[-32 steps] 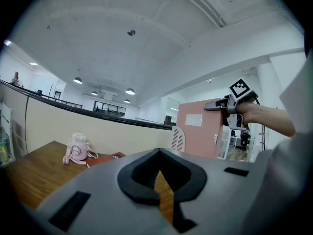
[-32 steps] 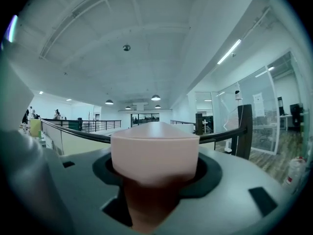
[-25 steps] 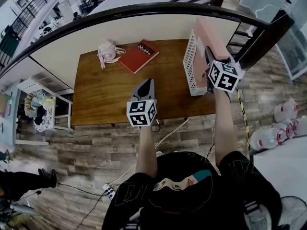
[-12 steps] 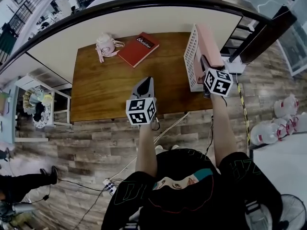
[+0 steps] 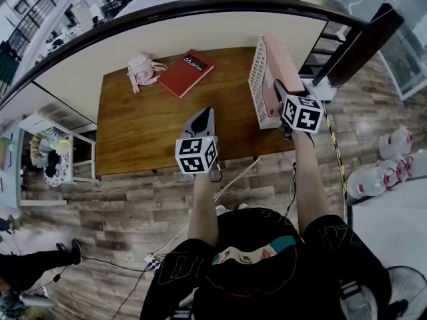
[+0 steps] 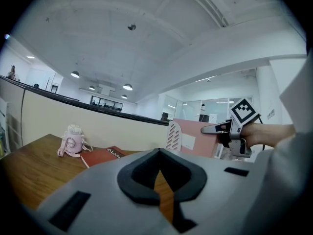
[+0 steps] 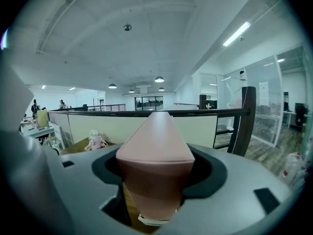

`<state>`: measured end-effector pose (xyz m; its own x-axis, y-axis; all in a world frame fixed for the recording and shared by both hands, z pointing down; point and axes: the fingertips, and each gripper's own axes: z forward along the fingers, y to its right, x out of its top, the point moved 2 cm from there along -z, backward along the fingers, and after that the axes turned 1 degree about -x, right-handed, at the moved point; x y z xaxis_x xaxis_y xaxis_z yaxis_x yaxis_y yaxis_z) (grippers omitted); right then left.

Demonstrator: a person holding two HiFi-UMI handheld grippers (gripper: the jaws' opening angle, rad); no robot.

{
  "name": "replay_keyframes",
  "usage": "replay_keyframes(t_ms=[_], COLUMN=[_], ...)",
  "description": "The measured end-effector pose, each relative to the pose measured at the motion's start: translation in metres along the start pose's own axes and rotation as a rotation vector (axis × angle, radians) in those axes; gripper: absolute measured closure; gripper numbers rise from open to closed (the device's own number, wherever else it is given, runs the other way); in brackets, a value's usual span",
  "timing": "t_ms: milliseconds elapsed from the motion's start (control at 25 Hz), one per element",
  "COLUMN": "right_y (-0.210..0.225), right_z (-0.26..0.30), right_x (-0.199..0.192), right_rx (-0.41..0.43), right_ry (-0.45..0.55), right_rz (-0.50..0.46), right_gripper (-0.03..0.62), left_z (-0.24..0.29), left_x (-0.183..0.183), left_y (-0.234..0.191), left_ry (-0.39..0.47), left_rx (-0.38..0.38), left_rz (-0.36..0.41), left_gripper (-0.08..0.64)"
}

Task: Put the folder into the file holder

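Observation:
A pink folder (image 5: 279, 59) stands upright in the white slotted file holder (image 5: 256, 79) at the right end of the wooden table (image 5: 147, 125). My right gripper (image 5: 277, 85) is shut on the folder's near edge; in the right gripper view the folder (image 7: 155, 136) fills the space between the jaws. My left gripper (image 5: 207, 114) hovers over the table's front edge, shut and holding nothing. From the left gripper view, the folder (image 6: 196, 138), the holder (image 6: 172, 135) and the right gripper (image 6: 215, 129) lie ahead to the right.
A red book (image 5: 189, 72) and a small pink bottle (image 5: 140, 69) lie at the table's back left. A cream partition with a dark rail (image 5: 200, 25) runs behind the table. Cables trail on the floor below, and white bags (image 5: 393, 159) sit at the right.
The head view has shifted slightly. The right gripper stays shut on the folder in the holder, and the left gripper has barely moved.

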<state>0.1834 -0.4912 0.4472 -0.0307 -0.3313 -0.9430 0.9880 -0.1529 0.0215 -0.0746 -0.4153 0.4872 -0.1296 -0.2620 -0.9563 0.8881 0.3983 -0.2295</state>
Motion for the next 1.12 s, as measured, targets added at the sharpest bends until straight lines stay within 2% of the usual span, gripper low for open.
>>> replay_keyframes(t_ms=[360,520,800,920,1120], right_y=[0.003,0.0,-0.004,-0.009,-0.025], right_z=[-0.057,-0.087,-0.123,-0.13,-0.135], right_x=[0.046,0.062,0.055,0.036,-0.002], right_rx=[0.009,0.04,0.014,0.05,0.142], right_ry=[0.174,0.252,0.35,0.35,0.299], right_rz=[0.026,0.013,-0.038,-0.019,-0.001], right_gripper=[0.296,0.309,0.487,0.577,0.591], left_z=[0.004,0.002,-0.013,-0.019,-0.031], left_x=[-0.002,-0.004,0.004,0.007,0.007], left_y=[0.023,0.033,0.04,0.044,0.052], left_ry=[-0.007,-0.006,0.027,0.053,0.096], left_rx=[-0.035,-0.044,-0.037,-0.029,-0.008], left_rz=[0.018,0.029,0.076,0.104,0.15], left_gripper=[0.563,0.563,0.563,0.563,0.563])
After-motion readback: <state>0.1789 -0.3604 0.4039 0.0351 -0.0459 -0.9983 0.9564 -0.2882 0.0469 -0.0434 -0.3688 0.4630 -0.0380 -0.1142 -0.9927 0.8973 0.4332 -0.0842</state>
